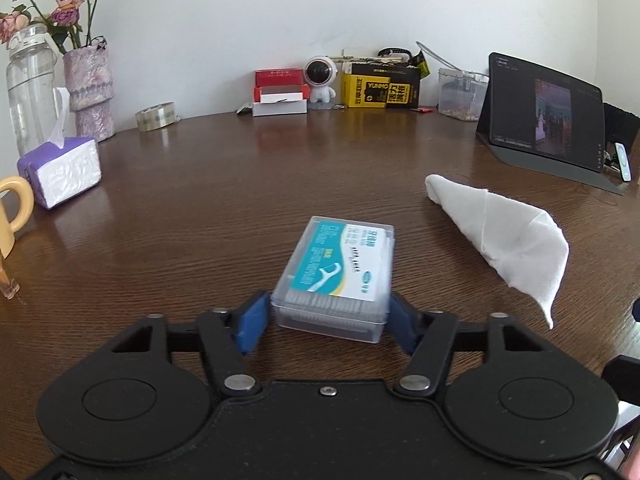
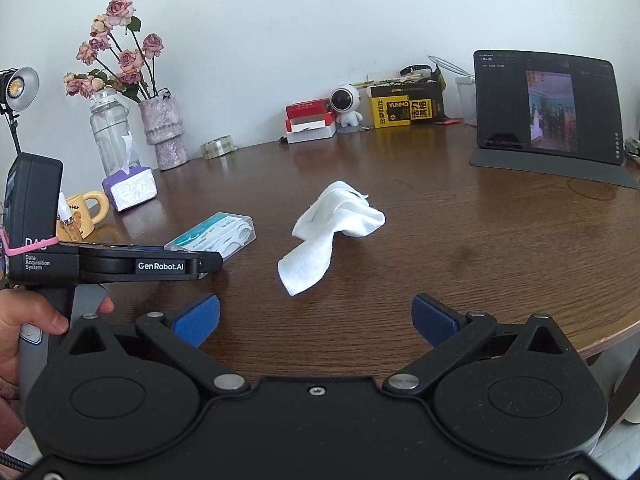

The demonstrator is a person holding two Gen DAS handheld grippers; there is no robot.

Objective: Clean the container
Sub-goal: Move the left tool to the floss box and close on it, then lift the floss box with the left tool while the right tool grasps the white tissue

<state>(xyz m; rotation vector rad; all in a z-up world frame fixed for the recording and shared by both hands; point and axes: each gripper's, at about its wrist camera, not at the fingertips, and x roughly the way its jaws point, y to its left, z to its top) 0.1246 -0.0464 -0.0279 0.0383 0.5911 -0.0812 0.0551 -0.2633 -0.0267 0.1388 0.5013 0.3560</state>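
The container (image 1: 332, 276) is a clear plastic box of floss picks with a teal and white label, lying on the brown table (image 1: 200, 240). My left gripper (image 1: 327, 310) is shut on its near end, one blue pad against each side. The right wrist view shows the same box (image 2: 216, 236) sticking out beyond the left tool. A crumpled white cloth (image 2: 332, 232) lies on the table just ahead of my right gripper (image 2: 316, 320), which is open and holds nothing. In the left wrist view the cloth (image 1: 508, 236) is to the right of the box.
A person's hand (image 2: 24, 328) holds the left tool's handle. A purple tissue pack (image 1: 60, 172), yellow mug (image 2: 86, 212), vase of roses (image 1: 90, 92), water bottle (image 1: 30, 88) and tape roll (image 1: 156, 116) stand at left. Boxes (image 1: 380, 88) line the back wall. A tablet (image 2: 548, 112) stands at right, near the table edge (image 2: 612, 336).
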